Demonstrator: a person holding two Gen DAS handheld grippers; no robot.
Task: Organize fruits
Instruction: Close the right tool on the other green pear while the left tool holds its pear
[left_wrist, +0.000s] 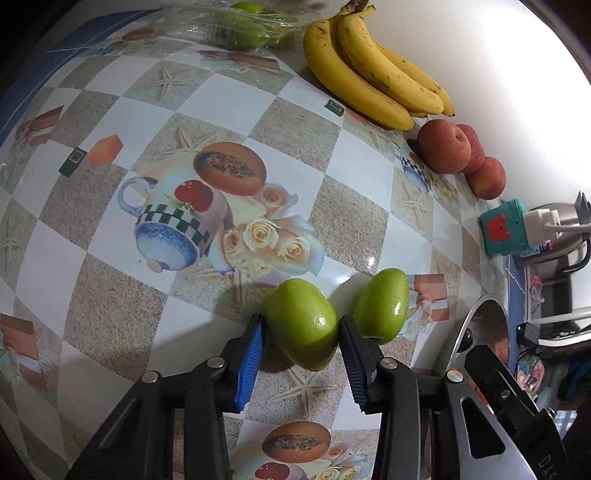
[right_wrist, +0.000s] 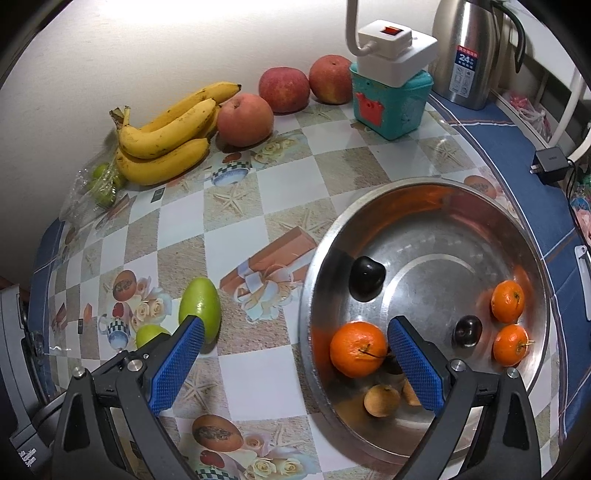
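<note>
Left hand-held gripper (left_wrist: 301, 330) points steeply down at the counter (left_wrist: 351, 177), its blue pads clamped on both sides of a green fruit (left_wrist: 301, 326) that sits on the patterned oilcloth. Second green fruit (left_wrist: 382, 304) lies just beside it to the right, outside the right finger, apparently touching that finger's back. Can't tell what kind of fruit these are: oval, smooth, glossy green.

Right hand-held gripper (right_wrist: 295, 363) hangs open, nothing between the pads; left finger is over the counter, right finger over the steel basin (right_wrist: 424, 229). In the basin: three tangerines, one large near the left wall (right_wrist: 357, 349), two smaller by the right wall (right_wrist: 508, 301) (right_wrist: 511, 344); two dark plums (right_wrist: 366, 277) (right_wrist: 467, 330), well apart; a small brownish round fruit (right_wrist: 381, 400) near the front rim, kind unclear. From the right wrist view the two green fruits lie on the counter left of the basin, the nearer one partly hidden by the left finger.

Along the wall at the back of the counter: banana bunch (right_wrist: 166, 136), three red apples (right_wrist: 245, 119) beside it, touching or nearly so. Clear plastic bag with small green fruits (right_wrist: 99, 184) lies at the bananas' stem end. Teal box (right_wrist: 391, 103) with a white power strip on top stands right of the apples, steel thermos (right_wrist: 467, 51) behind it.
</note>
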